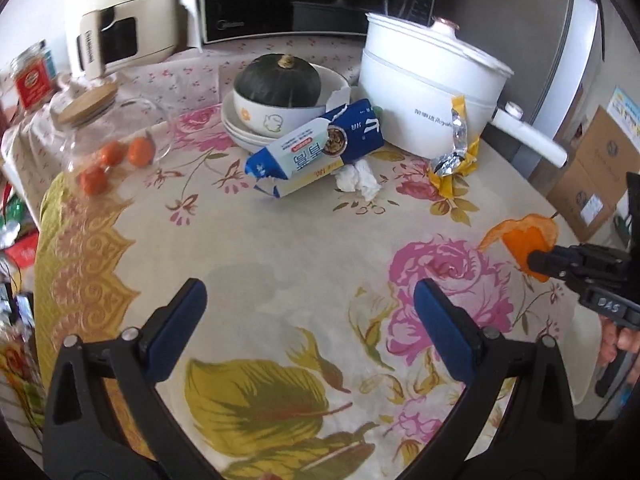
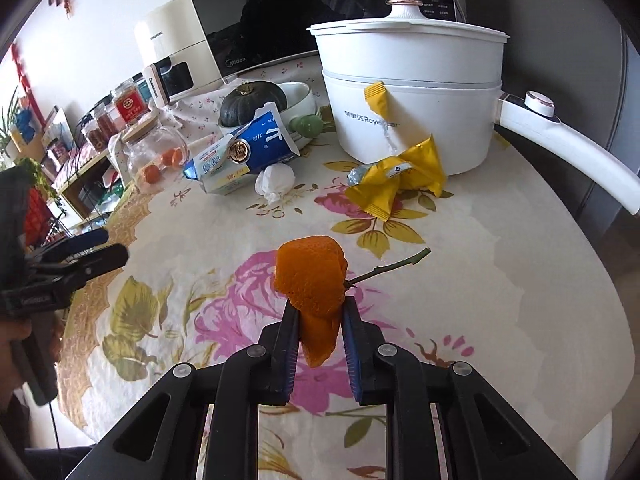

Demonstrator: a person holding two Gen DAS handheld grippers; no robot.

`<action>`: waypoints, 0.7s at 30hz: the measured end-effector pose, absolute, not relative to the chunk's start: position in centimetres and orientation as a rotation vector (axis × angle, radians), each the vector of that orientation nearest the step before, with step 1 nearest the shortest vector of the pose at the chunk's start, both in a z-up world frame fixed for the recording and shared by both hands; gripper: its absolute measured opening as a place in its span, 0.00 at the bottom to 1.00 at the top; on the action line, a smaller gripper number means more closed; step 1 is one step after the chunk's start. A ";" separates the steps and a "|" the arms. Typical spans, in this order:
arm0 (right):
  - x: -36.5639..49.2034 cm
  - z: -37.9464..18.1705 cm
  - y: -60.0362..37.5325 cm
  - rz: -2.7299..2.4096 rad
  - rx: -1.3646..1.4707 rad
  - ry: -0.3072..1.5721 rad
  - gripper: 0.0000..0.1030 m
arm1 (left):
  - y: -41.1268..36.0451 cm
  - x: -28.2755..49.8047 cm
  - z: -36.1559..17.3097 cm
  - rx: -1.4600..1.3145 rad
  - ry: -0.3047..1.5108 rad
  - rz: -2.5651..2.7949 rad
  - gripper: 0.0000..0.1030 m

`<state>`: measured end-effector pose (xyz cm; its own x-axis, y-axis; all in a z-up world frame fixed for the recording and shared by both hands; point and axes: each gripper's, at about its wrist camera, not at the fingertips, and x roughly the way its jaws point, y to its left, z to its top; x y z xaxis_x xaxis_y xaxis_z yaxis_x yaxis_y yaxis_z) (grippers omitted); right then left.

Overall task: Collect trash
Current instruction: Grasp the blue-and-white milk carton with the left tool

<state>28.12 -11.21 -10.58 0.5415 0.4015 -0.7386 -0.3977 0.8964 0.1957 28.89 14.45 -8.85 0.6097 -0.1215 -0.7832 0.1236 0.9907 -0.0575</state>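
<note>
The right tongs (image 2: 318,322) pinch a piece of orange peel (image 2: 312,280) above the flowered bench (image 2: 460,280), a green twig (image 2: 394,266) just behind it. The left tongs (image 1: 310,308) hang spread and empty over the cloth. Pickup looks under way; next likely comes carrying the peel to a bin, none in view. A blue carton (image 2: 240,156), tissue wad (image 2: 276,180) and yellow wrapper (image 2: 400,180) wait near the white pot (image 2: 412,92).

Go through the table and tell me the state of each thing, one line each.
Orange peel: gripped, lifted.
Right gripper: shut on the peel.
Left gripper: open, empty.
Blue carton: torn open, lying down.
Yellow wrapper: torn, crumpled.
Tissue: balled up.
White pot: lidded.
</note>
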 end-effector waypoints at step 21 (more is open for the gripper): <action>28.3 -11.4 -17.4 0.456 0.033 0.938 0.20 | 10.5 40.7 -13.3 0.461 0.869 -0.172 0.57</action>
